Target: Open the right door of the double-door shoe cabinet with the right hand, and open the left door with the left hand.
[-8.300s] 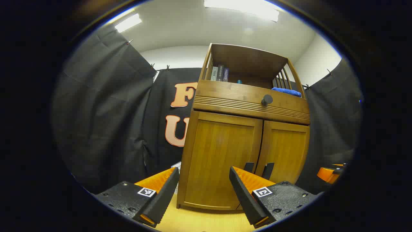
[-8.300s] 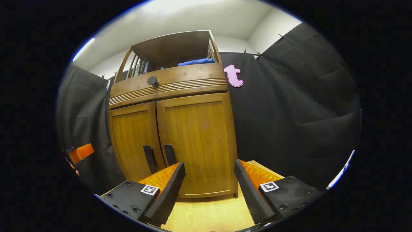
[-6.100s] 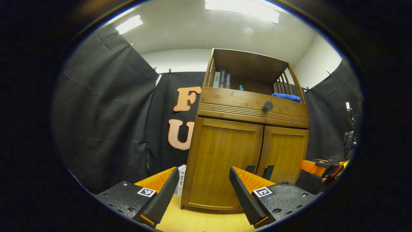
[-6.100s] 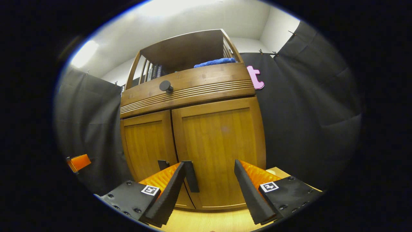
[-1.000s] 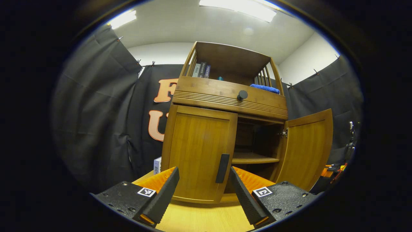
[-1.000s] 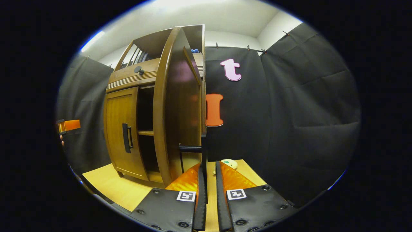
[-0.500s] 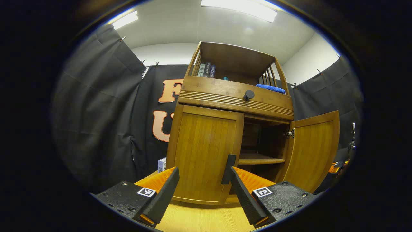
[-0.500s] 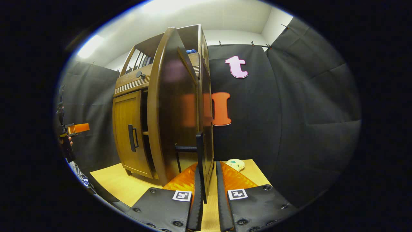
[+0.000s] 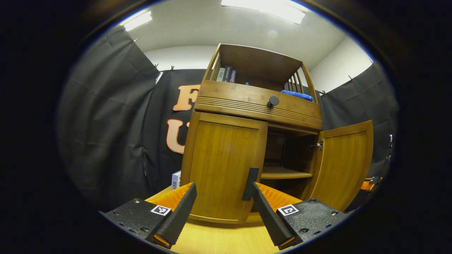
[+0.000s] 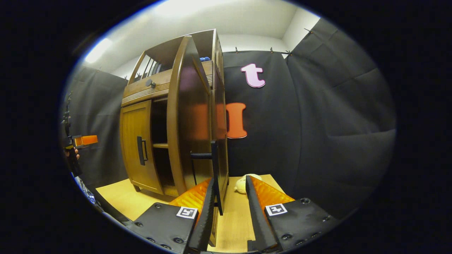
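Left gripper (image 9: 220, 208): your fingers stand wide apart and hold nothing; the left door's handle (image 9: 250, 183) sits just above your right finger, between the two fingers but toward that side, not yet clamped.
Right gripper (image 10: 227, 208): your fingers are parted, with the right door's handle (image 10: 214, 169) against or just beside the left finger; the other finger is clear of it, so you grip nothing.
Left door (image 9: 226, 165): shut, flush with the cabinet (image 9: 254, 102) front, straight ahead of your left gripper.
Right door (image 9: 344, 162): swung well open, standing out from the cabinet; the shelf (image 9: 286, 173) inside shows.
Handle axis: the left handle is a dark vertical bar near the door's inner edge, so its long axis runs up and down, across your finger gap.
Nearer hand: your left is the one in front of it; your right is off by the open door.
Next move, as I judge it: nudge your left gripper slightly right and forward so the bar lies mid-gap, close on it, then pull out and leftward about the hinge.
Stage: right door looks done; left door remains.
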{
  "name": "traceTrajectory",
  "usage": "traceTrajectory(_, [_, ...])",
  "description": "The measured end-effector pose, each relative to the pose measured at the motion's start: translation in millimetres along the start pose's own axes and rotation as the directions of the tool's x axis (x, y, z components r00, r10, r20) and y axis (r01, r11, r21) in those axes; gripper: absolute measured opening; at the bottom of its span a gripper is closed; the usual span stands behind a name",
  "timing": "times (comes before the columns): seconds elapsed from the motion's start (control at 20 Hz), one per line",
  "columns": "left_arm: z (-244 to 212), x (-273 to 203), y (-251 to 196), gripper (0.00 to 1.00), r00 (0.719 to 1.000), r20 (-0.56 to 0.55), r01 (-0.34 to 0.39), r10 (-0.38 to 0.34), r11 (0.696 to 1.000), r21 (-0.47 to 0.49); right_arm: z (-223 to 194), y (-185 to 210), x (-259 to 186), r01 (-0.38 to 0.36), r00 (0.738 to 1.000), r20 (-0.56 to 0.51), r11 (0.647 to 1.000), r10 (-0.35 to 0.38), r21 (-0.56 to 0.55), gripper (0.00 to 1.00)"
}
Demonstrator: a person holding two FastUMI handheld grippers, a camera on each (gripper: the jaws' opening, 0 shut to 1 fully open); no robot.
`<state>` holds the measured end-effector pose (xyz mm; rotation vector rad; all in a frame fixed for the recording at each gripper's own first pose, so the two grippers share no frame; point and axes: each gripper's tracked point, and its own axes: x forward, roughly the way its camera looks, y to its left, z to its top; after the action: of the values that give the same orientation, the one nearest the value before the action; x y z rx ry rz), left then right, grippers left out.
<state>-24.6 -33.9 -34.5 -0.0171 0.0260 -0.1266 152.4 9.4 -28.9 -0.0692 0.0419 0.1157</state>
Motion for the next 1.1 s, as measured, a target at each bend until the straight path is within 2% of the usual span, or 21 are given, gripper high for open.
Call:
traceTrajectory(0.15, [-4.0, 2.6, -4.7, 0.95, 1.000, -0.009, 0.016, -0.016, 1.000, -0.009, 6.1, -4.8, -0.7, 0.061, 0.998, 0.025, 0.998, -0.061, 0.020, 0.45])
traceTrajectory(0.25, [-6.4, 5.0, -7.0, 0.95, 1.000, -0.016, 0.022, -0.023, 1.000, -0.019, 7.4, -6.6, -4.9, 0.099, 0.995, 0.026, 0.995, -0.099, 0.008, 0.57])
traceTrajectory(0.35, [-6.3, 7.6, -14.4, 0.92, 0.999, -0.017, 0.039, -0.040, 0.999, -0.036, 9.0, -11.4, -6.5, 0.128, 0.992, 0.015, 0.992, -0.127, -0.023, 0.45])
traceTrajectory(0.5, [-7.7, 11.7, -21.5, 0.95, 0.998, -0.021, 0.058, -0.058, 0.998, -0.034, 6.3, -13.3, -10.6, 0.197, 0.980, 0.009, 0.980, -0.197, -0.007, 0.45])
traceTrajectory(0.55, [-9.3, 13.4, -23.1, 0.95, 0.998, -0.022, 0.062, -0.063, 0.998, -0.034, 9.6, -11.7, -13.8, 0.216, 0.976, 0.019, 0.976, -0.215, -0.006, 0.69])
traceTrajectory(0.65, [-10.5, 15.3, -26.7, 0.95, 0.997, -0.026, 0.072, -0.073, 0.997, -0.035, 13.8, -2.5, -10.7, 0.215, 0.976, 0.040, 0.977, -0.215, 0.012, 0.45])
traceTrajectory(0.85, [-10.9, 19.3, -27.1, 0.92, 0.997, -0.021, 0.078, -0.079, 0.997, -0.025, 12.1, 10.8, -9.8, 0.158, 0.987, 0.024, 0.987, -0.157, -0.038, 0.46])
traceTrajectory(0.9, [-10.8, 19.4, -27.3, 0.92, 0.997, -0.018, 0.077, -0.078, 0.997, -0.024, 14.1, 13.6, -9.8, 0.145, 0.989, 0.027, 0.988, -0.144, -0.046, 0.66])
traceTrajectory(0.95, [-10.9, 19.8, -27.4, 0.92, 0.997, -0.015, 0.077, -0.077, 0.997, -0.021, 16.0, 16.5, -8.5, 0.132, 0.991, 0.033, 0.990, -0.130, -0.058, 0.65])
traceTrajectory(1.0, [-12.3, 22.3, -27.2, 0.92, 0.997, -0.016, 0.075, -0.075, 0.997, -0.017, 18.2, 18.9, -7.5, 0.122, 0.992, 0.042, 0.990, -0.119, -0.071, 0.46])
traceTrajectory(1.05, [-12.5, 24.8, -27.2, 0.95, 0.997, -0.015, 0.073, -0.074, 0.997, -0.013, 19.2, 23.7, -5.6, 0.117, 0.992, 0.049, 0.990, -0.113, -0.077, 0.64])
traceTrajectory(1.1, [-11.8, 26.7, -28.5, 0.92, 0.997, -0.008, 0.077, -0.078, 0.997, -0.013, 18.7, 26.6, -4.4, 0.110, 0.993, 0.050, 0.991, -0.107, -0.075, 0.63])
